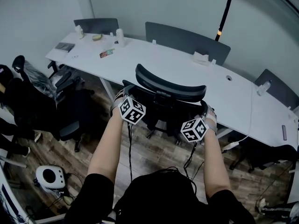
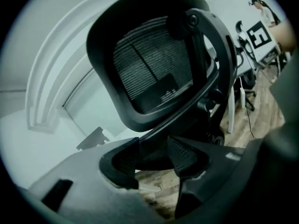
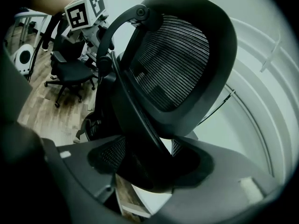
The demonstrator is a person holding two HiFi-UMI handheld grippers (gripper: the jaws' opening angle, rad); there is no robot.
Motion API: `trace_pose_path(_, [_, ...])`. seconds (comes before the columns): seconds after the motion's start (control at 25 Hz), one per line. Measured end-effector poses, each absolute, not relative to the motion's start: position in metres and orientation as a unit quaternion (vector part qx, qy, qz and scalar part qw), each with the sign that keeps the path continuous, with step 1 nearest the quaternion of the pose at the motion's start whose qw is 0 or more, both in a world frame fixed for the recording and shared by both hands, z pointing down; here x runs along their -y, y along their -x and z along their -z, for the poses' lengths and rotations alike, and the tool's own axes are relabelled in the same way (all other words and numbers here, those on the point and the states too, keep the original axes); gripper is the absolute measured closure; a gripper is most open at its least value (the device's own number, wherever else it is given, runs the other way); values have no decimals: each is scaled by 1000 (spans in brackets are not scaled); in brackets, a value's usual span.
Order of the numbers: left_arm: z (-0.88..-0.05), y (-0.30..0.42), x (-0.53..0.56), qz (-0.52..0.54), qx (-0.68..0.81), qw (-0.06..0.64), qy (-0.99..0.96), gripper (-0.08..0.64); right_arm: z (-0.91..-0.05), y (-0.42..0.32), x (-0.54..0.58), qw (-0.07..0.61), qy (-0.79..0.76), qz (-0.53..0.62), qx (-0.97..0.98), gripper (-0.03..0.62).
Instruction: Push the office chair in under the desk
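Note:
The black mesh office chair [image 1: 169, 84] stands in front of the long white desk [image 1: 187, 69], its headrest toward me and its seat partly under the desk edge. My left gripper [image 1: 122, 95] is on the left side of the backrest's top frame, my right gripper [image 1: 204, 110] on the right side. In the left gripper view the dark frame bar under the headrest [image 2: 149, 69] fills the gap of the left gripper [image 2: 152, 155], touching both pads. The right gripper [image 3: 145, 155] likewise clamps the frame bar below the headrest [image 3: 177, 59].
Another black chair [image 1: 70, 106] stands close at the left. A white round device [image 1: 50, 177] and cables lie on the wooden floor near my feet. Grey partition panels [image 1: 187, 38] line the desk's far edge, with small items on the desktop. A dark chair [image 1: 261, 155] sits at the right.

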State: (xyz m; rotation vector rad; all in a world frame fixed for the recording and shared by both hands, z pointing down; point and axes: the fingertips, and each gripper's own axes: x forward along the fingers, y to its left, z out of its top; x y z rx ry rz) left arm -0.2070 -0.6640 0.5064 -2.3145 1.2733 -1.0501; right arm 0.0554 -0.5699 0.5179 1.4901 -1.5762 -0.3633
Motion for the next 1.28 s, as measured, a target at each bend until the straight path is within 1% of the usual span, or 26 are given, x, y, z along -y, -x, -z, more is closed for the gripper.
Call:
trace_pose_path(0.04, [-503, 208, 658, 342, -459, 135, 809, 376, -517, -55, 569, 448, -607, 154, 638, 278])
trace_pose_path(0.12, [-494, 210, 645, 288, -488, 103, 817, 406, -513, -54, 563, 429, -616, 157, 642, 273])
trace_pose_path(0.2, [-481, 217, 631, 230, -519, 67, 820, 459, -505, -53, 551, 393, -630, 140, 656, 277])
trace_pose_path(0.24, [-474, 221, 624, 204, -533, 52, 819, 508, -499, -52, 544, 368, -639, 131, 663, 302])
trace_pose_path(0.28, [-467, 225, 617, 182, -544, 37, 818, 555, -492, -52, 536, 341, -649, 125, 668, 361])
trace_pose_path(0.32, [-459, 228, 610, 164, -550, 23, 819, 554, -484, -50, 530, 317, -659, 122, 671, 434])
trace_pose_path(0.4, [-443, 230, 596, 129, -552, -4, 824, 554, -467, -45, 519, 278, -670, 119, 678, 498])
trace_pose_path(0.48, [-427, 229, 583, 95, -548, -27, 830, 553, -451, -34, 510, 232, -673, 102, 695, 576])
trace_pose_path(0.6, [-406, 221, 562, 62, -545, -33, 836, 553, -426, -15, 496, 149, -663, 62, 731, 584])
trace_pose_path(0.76, [-379, 208, 526, 46, -549, -6, 835, 552, -390, -6, 473, 53, -666, 46, 743, 586])
trace_pose_path(0.88, [-377, 195, 503, 53, -533, -9, 844, 552, -372, -6, 459, -1, -671, 29, 740, 586])
trace_pose_path(0.96, [-379, 190, 491, 53, -526, -13, 849, 552, -370, -4, 454, -7, -673, 25, 739, 588])
trace_pose_path(1.28, [-401, 175, 468, 61, -519, -25, 852, 552, -403, 9, 443, 36, -653, 3, 757, 588])
